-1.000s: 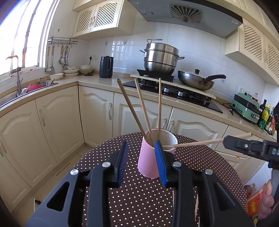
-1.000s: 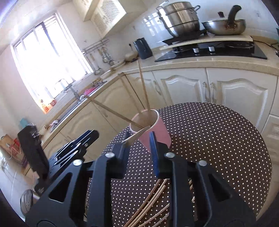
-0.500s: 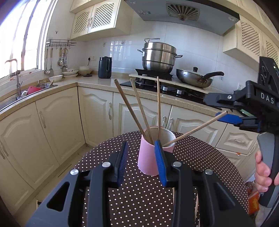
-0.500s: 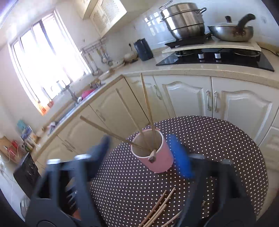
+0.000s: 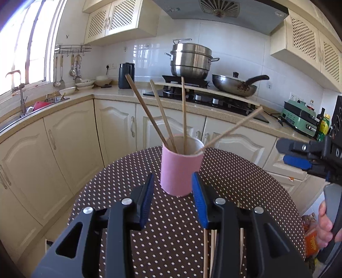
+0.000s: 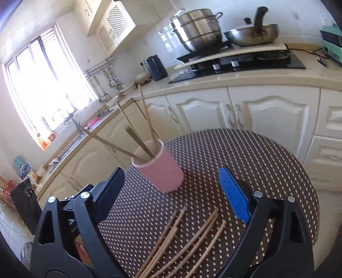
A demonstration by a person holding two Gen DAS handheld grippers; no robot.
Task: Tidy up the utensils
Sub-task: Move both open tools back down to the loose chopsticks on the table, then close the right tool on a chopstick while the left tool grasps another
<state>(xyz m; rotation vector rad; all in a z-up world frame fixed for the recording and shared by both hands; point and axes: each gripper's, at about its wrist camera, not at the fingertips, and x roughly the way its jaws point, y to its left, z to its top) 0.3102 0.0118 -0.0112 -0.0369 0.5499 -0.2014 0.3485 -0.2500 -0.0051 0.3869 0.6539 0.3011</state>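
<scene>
Opening, both tongs (left [image 5: 172, 193], right [image 6: 171, 192]) hold nothing; the pink cup [image 5: 181, 169] seemingly untouched between the left's pads.

- You're in a home kitchen — cream cabinets [image 5: 70, 136] run along the counter ahead of your grippers.
- Straight ahead sits a gas hob [image 5: 205, 100] with a steel steamer pot [image 5: 190, 62] and a wok [image 5: 235, 85], under a range hood [image 5: 218, 12].
- Off to the left: a sink [image 5: 32, 107] below a bright window [image 5: 23, 42], ladles on a wall rack [image 5: 72, 48], a dark kettle [image 5: 126, 75].
</scene>
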